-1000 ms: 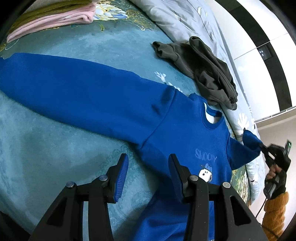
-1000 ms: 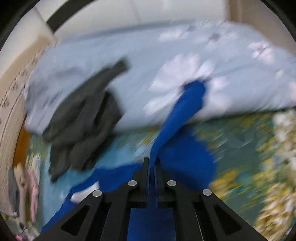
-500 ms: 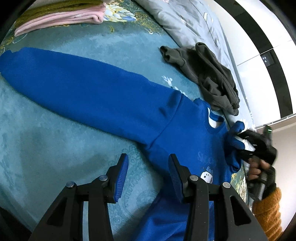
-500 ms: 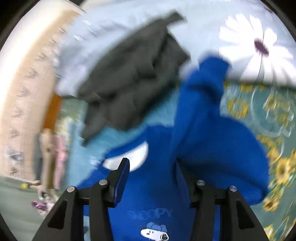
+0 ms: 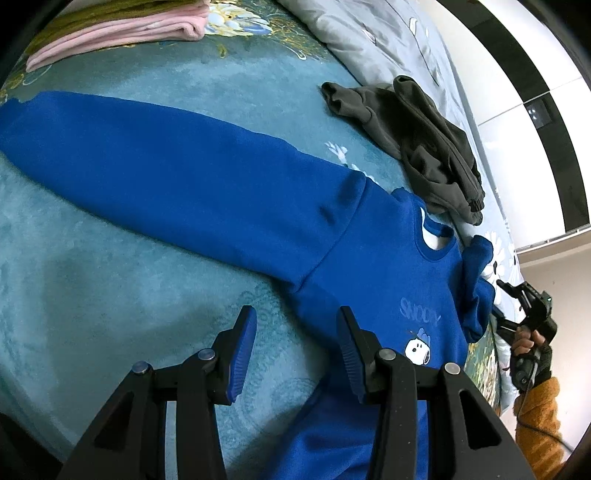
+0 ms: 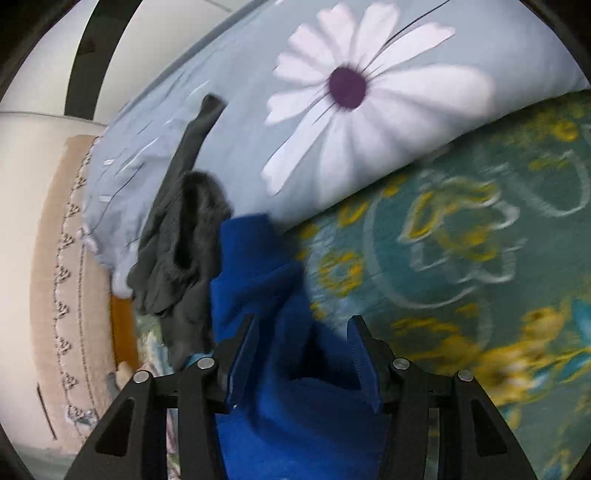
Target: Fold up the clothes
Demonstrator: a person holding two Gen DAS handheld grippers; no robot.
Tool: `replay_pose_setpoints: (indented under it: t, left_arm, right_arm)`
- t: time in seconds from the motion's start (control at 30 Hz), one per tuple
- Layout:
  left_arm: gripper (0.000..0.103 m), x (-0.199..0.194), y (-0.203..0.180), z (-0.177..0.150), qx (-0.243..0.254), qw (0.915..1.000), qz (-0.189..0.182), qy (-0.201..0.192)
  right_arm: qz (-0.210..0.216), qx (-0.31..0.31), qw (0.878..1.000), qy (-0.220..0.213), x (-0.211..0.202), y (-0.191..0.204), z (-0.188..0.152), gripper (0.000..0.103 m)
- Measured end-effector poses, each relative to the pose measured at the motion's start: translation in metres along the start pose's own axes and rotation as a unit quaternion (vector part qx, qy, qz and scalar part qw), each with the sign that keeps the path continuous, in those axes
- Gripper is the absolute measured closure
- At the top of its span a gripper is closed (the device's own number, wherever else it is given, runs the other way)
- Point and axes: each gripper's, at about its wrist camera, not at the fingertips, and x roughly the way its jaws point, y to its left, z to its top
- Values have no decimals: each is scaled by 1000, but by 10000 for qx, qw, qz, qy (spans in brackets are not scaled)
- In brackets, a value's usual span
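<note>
A blue Snoopy sweatshirt [image 5: 369,266] lies front up on the teal bed cover [image 5: 92,295], with one long sleeve stretched out to the left. Its other sleeve [image 5: 476,280] is doubled over at the right shoulder, beside the collar. My left gripper [image 5: 295,354] hovers open over the sweatshirt's side edge, touching nothing. My right gripper [image 5: 517,306], held in a hand with an orange cuff, stands off the sweatshirt's right side. In the right wrist view the right gripper [image 6: 301,362] is open, with the bunched blue sleeve [image 6: 258,280] lying loose between its fingers.
A crumpled dark grey garment [image 5: 424,147] lies beyond the collar, against a pale blue quilt with a white daisy print [image 6: 351,92]. Folded pink and olive clothes [image 5: 122,33] are stacked at the far left corner. A beige headboard [image 6: 55,258] stands at the left.
My right gripper was shut on the sleeve's end, swung it in toward the collar, opened and drew back to the right. The sleeve now lies doubled at the shoulder. The left gripper stayed put.
</note>
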Motion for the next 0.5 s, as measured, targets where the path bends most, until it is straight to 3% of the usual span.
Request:
replay_pose_setpoints:
  t: [0.13, 0.2, 0.23, 0.27, 0.33, 0.4, 0.5]
  left_arm:
    - [57, 1, 0, 0, 6, 10000, 35, 4]
    - [57, 1, 0, 0, -2, 10000, 35, -8]
    - [57, 0, 1, -1, -11, 10000, 34, -14]
    - [57, 0, 1, -1, -22, 10000, 34, -19]
    - [57, 0, 3, -1, -72, 10000, 25, -34]
    - [57, 0, 5, -1, -115, 9999, 12, -33]
    - [57, 0, 6, -1, -121, 9999, -13, -28]
  right_arm:
    - [-192, -335, 9986, 351, 27, 25, -9, 53]
    - [-442, -631, 9958, 499, 33, 40, -15, 73]
    - [-484, -782, 9945, 503, 31, 45, -18, 89]
    - [-519, -933, 9930, 502, 29, 51, -21, 95]
    - [-461, -1155, 9911, 470, 20, 59, -25, 96]
    - [-360, -1202, 9920, 139, -2, 60, -25, 96]
    - [-10, -1081, 9880, -1102, -63, 51, -24, 96]
